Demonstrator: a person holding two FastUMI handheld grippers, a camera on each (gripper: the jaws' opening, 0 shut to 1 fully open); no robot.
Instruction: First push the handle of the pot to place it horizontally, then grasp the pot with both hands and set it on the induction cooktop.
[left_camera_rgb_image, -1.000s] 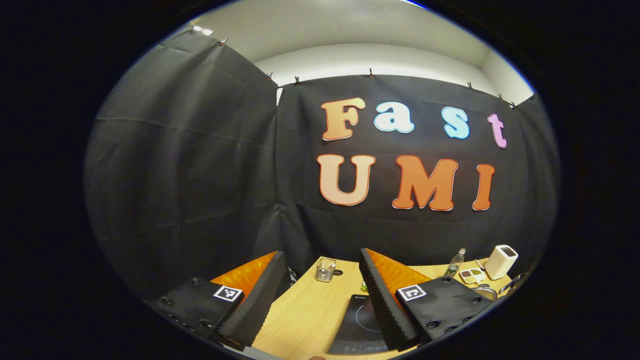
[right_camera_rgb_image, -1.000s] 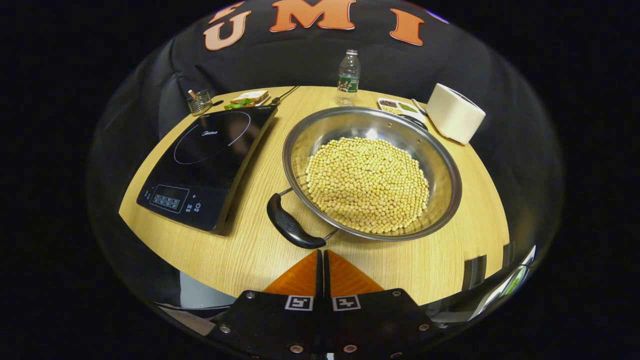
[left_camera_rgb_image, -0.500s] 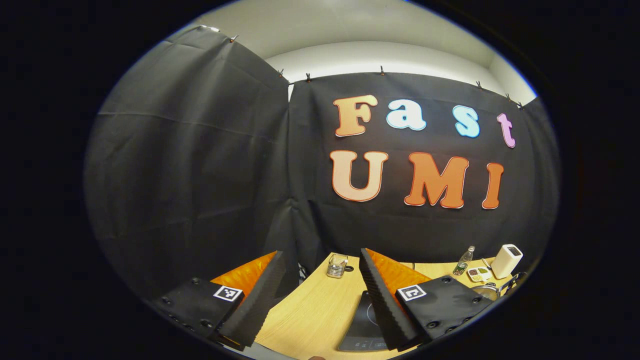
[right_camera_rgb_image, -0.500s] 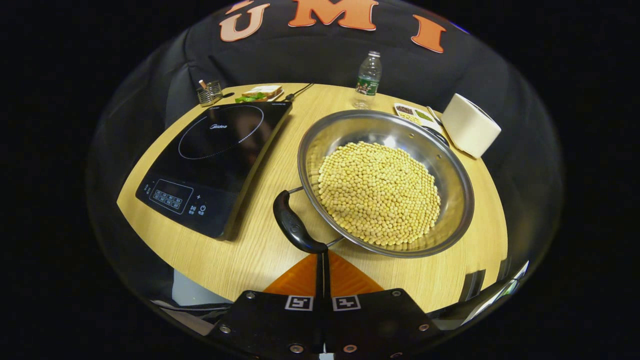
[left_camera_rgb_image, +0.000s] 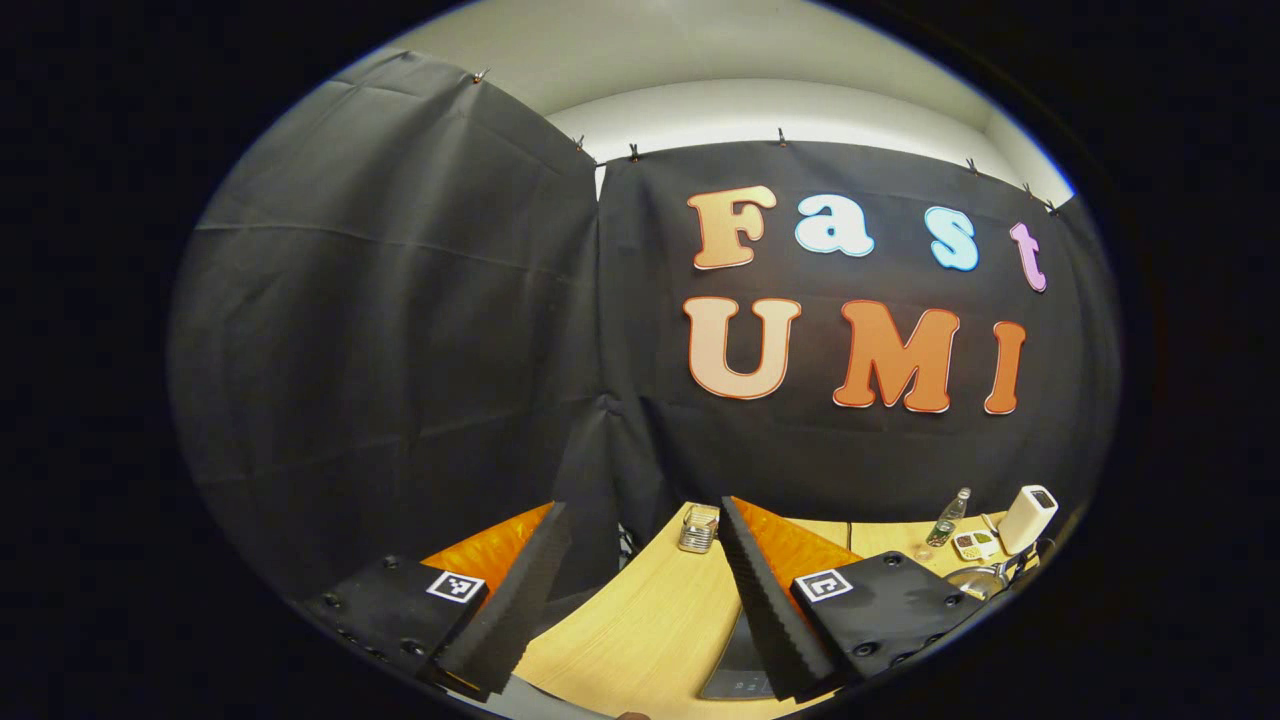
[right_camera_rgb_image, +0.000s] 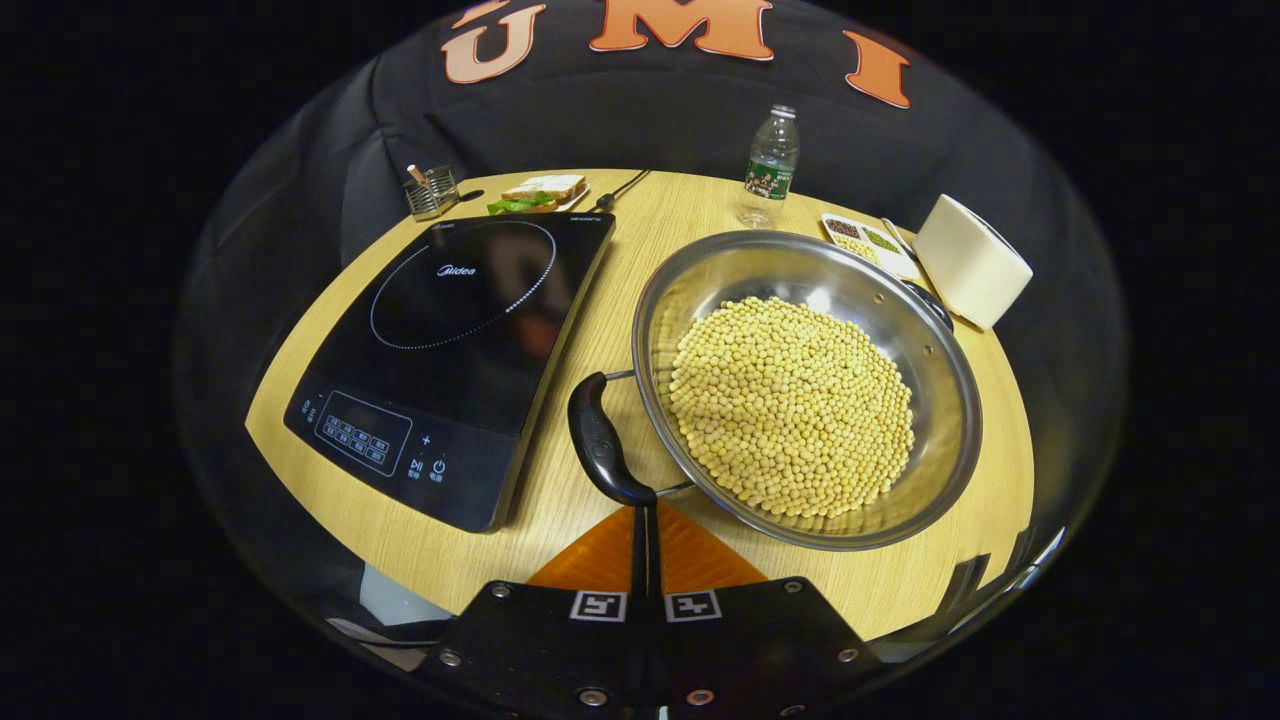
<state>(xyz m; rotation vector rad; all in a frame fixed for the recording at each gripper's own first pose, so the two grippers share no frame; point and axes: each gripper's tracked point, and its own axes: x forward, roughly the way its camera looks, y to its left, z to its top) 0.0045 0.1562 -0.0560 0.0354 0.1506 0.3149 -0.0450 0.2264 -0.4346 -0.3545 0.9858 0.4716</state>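
Observation:
In the right gripper view a steel pot (right_camera_rgb_image: 940, 400) full of yellow beans (right_camera_rgb_image: 790, 405) sits on the wooden table (right_camera_rgb_image: 590, 330), right of the black induction cooktop (right_camera_rgb_image: 460, 340). The pot's black near handle (right_camera_rgb_image: 598, 445) points toward the cooktop. My right gripper (right_camera_rgb_image: 643, 506) is shut with nothing held, and its tips touch the lower end of that handle. A second handle (right_camera_rgb_image: 930, 303) shows at the pot's far rim. In the left gripper view my left gripper (left_camera_rgb_image: 640, 535) is open, raised and aimed at the booth wall, above the table's left end; the cooktop's corner (left_camera_rgb_image: 735, 675) peeks between its fingers.
At the table's back stand a wire holder (right_camera_rgb_image: 432, 192), a plate with a sandwich (right_camera_rgb_image: 540, 192), a water bottle (right_camera_rgb_image: 770, 165), a small divided dish (right_camera_rgb_image: 868, 240) and a white box-like appliance (right_camera_rgb_image: 970, 262). A cable (right_camera_rgb_image: 622, 188) runs from the cooktop's far edge.
The right gripper advanced onto the near handle and pushed it, so the pot has turned and the handle now faces the cooktop. The left gripper swung left, away from the cooktop.

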